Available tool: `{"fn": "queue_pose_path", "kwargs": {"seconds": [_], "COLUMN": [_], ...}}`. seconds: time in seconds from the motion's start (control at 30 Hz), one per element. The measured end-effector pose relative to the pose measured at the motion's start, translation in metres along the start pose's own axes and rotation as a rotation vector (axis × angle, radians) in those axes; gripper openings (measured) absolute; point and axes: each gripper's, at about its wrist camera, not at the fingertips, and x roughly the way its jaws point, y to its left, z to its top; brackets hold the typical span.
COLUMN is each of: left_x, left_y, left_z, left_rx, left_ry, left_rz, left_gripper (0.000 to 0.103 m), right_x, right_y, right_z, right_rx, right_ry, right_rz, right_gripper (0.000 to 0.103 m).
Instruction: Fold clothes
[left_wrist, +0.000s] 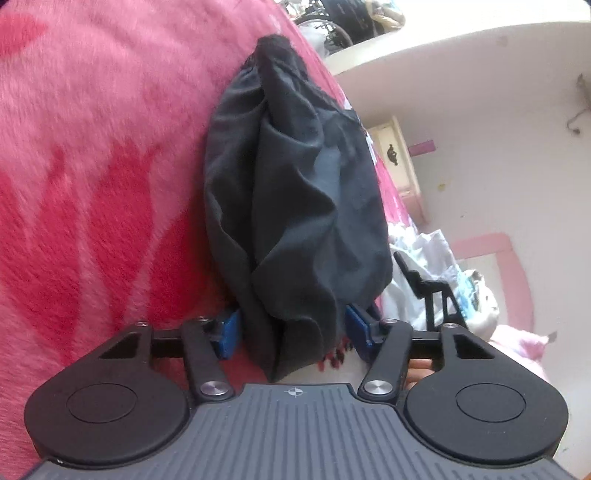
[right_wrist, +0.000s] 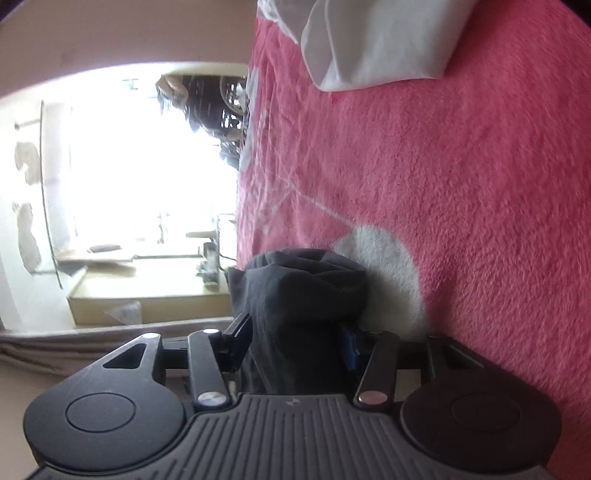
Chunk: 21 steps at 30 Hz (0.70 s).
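A black garment (left_wrist: 295, 184) lies bunched into a long roll on a fluffy pink blanket (left_wrist: 92, 166). My left gripper (left_wrist: 291, 325) holds one end of it, with the blue pads (left_wrist: 229, 328) pressing the cloth from both sides. In the right wrist view, the right gripper (right_wrist: 295, 332) is shut on a thick fold of the same black garment (right_wrist: 306, 280), which bulges out just beyond the fingertips. Both views are rolled sideways, so the blanket (right_wrist: 461, 184) stands like a wall.
A folded white cloth (right_wrist: 369, 44) rests on the blanket far ahead of the right gripper. A heap of white and pale clothes (left_wrist: 424, 266) lies past the garment at the blanket's edge. A bright window (right_wrist: 147, 166) and pale walls lie beyond the bed.
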Motion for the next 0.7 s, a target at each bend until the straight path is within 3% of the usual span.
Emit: {"fn": "queue_pose_path", "kwargs": {"seconds": [0.07,0.2,0.23,0.37,0.57,0.7], "left_x": [0.003,0.005,0.006,0.0,-0.035,-0.065], "left_y": [0.0,0.004,0.005,0.005,-0.005,-0.007], "left_z": [0.001,0.001,0.0,0.003,0.009,0.008], "left_rx": [0.003,-0.009,-0.007,0.009,0.086,0.103], "left_ry": [-0.006,-0.032,-0.036,-0.055,-0.077,-0.045], "left_rz": [0.004,0.011,0.003,-0.049,-0.101,-0.117], "left_gripper": [0.048,0.015,0.01,0.007,0.006,0.006], "right_x": [0.0,0.001,0.0,-0.004,-0.022,-0.042], "right_y": [-0.003,-0.006,-0.007,-0.007,0.006,0.018], "right_z": [0.001,0.004,0.005,0.003,-0.02,-0.047], "right_rx": [-0.001,-0.008,-0.011,-0.014,-0.055,-0.073], "right_ry": [-0.003,-0.007,-0.007,-0.015,-0.034,-0.042], "right_rz": [0.007,0.001,-0.002,-0.016,-0.049,-0.072], "right_gripper": [0.047,0.036,0.029,0.012,0.007,0.007]}}
